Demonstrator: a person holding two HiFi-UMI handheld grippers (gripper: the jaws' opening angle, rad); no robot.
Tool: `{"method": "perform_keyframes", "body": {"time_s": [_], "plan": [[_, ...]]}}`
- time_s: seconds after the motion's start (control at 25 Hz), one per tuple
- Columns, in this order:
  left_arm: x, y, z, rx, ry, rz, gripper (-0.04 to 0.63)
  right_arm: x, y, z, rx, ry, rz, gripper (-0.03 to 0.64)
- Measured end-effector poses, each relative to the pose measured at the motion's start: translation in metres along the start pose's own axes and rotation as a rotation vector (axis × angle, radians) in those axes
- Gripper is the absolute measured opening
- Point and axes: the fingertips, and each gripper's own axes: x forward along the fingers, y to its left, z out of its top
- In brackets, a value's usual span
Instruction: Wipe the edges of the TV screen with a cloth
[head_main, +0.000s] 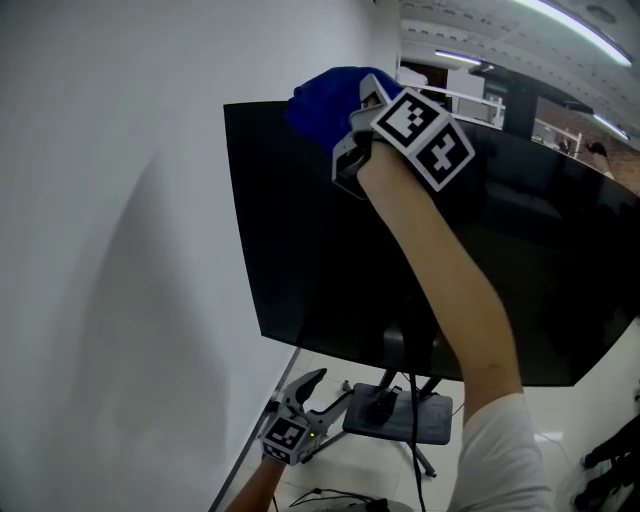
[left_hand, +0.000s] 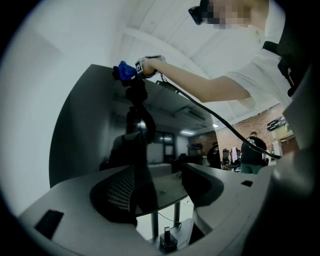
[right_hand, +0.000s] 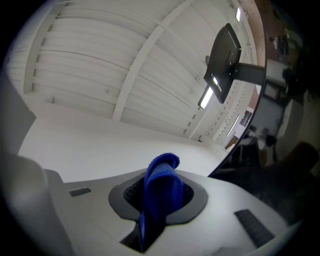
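Note:
The black TV screen (head_main: 330, 250) stands on a stand next to a white wall. My right gripper (head_main: 346, 128) is raised at the screen's top edge near its left corner, shut on a blue cloth (head_main: 320, 100) that lies over that edge. In the right gripper view the cloth (right_hand: 162, 187) sticks up folded between the jaws, with the screen's edge (right_hand: 250, 125) at the right. My left gripper (head_main: 330, 385) hangs low by the stand, open and empty. The left gripper view looks up at the screen (left_hand: 90, 130), the cloth (left_hand: 123, 71) and the right gripper (left_hand: 145, 66).
The TV's stand base (head_main: 400, 415) sits on the floor below the screen, with cables trailing from it. The white wall (head_main: 110, 250) runs close along the screen's left side. A cable hangs from my right arm (left_hand: 210, 117). People (left_hand: 252, 152) stand in the background.

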Motion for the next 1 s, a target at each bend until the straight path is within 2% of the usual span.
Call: {"method": "perform_keyframes", "body": {"time_s": [0.16,0.4,0.6,0.76,0.88,1.0], "plan": [[0.02,-0.021,-0.018,0.053,0.007,-0.108,0.288,-0.028,-0.025,0.04,-0.068,-0.039,-0.054,0.069],[0.055,-0.066,-0.019,0.04,-0.01,-0.223,0.288,-0.076,-0.067,0.115,-0.197,-0.124,-0.144,0.071],[0.083,-0.113,-0.026,0.048,0.012,-0.343,0.288,-0.13,-0.116,0.187,-0.297,-0.205,-0.259,0.071],[0.103,-0.149,-0.016,0.011,0.012,-0.404,0.288,-0.175,-0.157,0.243,-0.39,-0.266,-0.362,0.071],[0.119,-0.172,-0.027,0.041,0.014,-0.469,0.288,-0.212,-0.188,0.285,-0.437,-0.31,-0.45,0.071],[0.132,-0.193,-0.032,0.038,0.011,-0.517,0.288,-0.248,-0.215,0.319,-0.484,-0.346,-0.527,0.071]]}}
